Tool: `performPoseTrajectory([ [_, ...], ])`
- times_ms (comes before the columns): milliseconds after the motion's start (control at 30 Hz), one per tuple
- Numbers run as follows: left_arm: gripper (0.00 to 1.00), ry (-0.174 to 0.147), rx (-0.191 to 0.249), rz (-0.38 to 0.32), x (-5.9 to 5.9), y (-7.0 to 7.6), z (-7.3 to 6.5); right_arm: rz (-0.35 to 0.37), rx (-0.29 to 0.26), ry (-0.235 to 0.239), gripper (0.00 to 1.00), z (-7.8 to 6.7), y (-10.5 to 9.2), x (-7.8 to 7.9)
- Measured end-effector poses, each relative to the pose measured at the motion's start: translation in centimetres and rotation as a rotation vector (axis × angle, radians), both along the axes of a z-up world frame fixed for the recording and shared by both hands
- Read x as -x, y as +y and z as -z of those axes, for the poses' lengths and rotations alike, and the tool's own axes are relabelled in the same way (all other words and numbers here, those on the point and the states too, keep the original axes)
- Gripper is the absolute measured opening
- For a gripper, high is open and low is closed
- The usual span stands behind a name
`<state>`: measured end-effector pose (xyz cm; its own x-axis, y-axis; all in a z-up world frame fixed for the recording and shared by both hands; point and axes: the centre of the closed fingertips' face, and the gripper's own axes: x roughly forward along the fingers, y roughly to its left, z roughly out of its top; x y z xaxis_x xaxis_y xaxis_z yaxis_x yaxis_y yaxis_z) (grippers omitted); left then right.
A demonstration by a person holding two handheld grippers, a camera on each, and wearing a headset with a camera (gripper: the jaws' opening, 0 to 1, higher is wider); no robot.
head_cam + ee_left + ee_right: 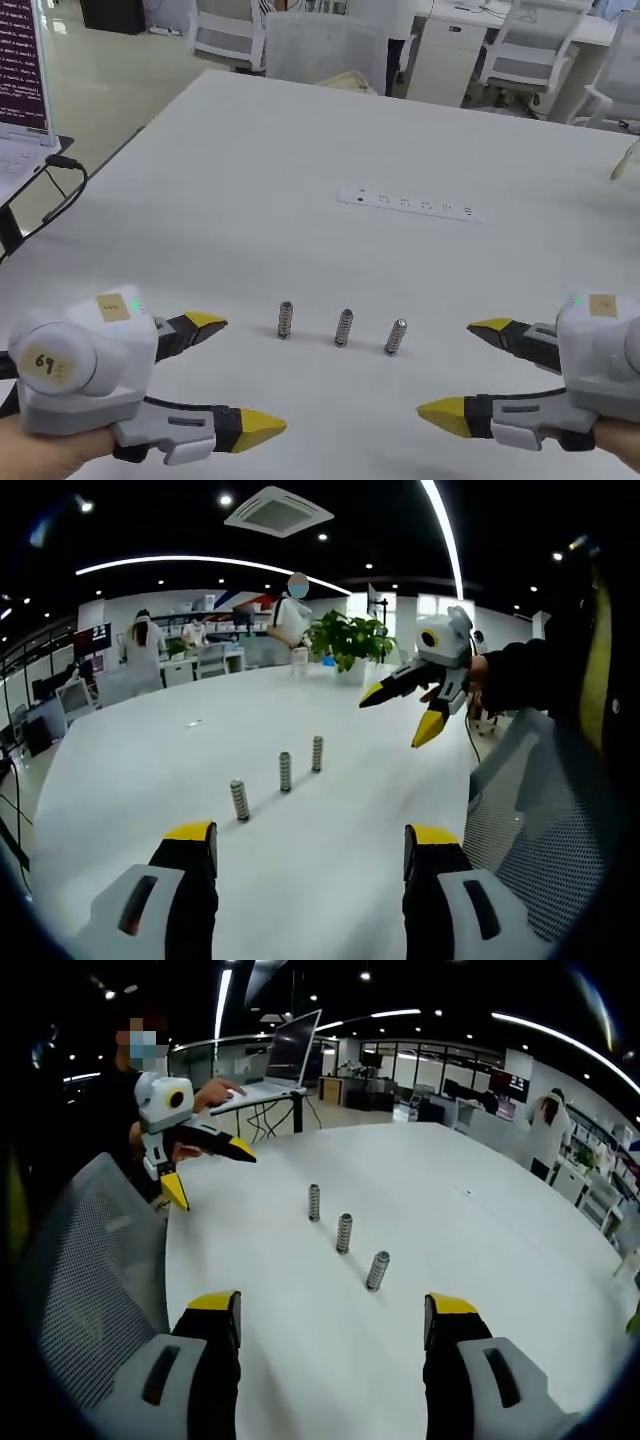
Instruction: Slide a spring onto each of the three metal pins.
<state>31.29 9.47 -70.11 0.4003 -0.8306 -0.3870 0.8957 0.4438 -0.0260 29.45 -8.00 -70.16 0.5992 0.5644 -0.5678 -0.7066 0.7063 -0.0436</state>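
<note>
Bright, even light on the white table [300, 180], only faint soft shadows beside the three springs [343, 328]. Above the table, ceiling strips [448, 530] glare. Gripper views bow hard at the edges; centre is sharp.

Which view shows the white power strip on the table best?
The head view: the long white plastic power strip lies unobstructed, its sockets distinguishable. Both gripper views show it as a tiny, distant speck.

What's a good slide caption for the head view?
Open left gripper and open right gripper flank three upright pins, springs on all, on a white table.
</note>
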Motion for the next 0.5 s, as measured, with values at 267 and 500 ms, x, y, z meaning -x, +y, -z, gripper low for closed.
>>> performPoseTrajectory([
  [267, 0.73, 0.012, 0.001, -0.015, 0.0, 0.5, 0.5, 0.06, -0.021, -0.022, 0.73, 0.5, -1.1, 0.5],
  [500, 0.73, 0.013, 0.002, -0.021, 0.0, 0.6, 0.5, 0.115, -0.056, -0.033, 0.72, 0.7, -1.3, 0.3],
])
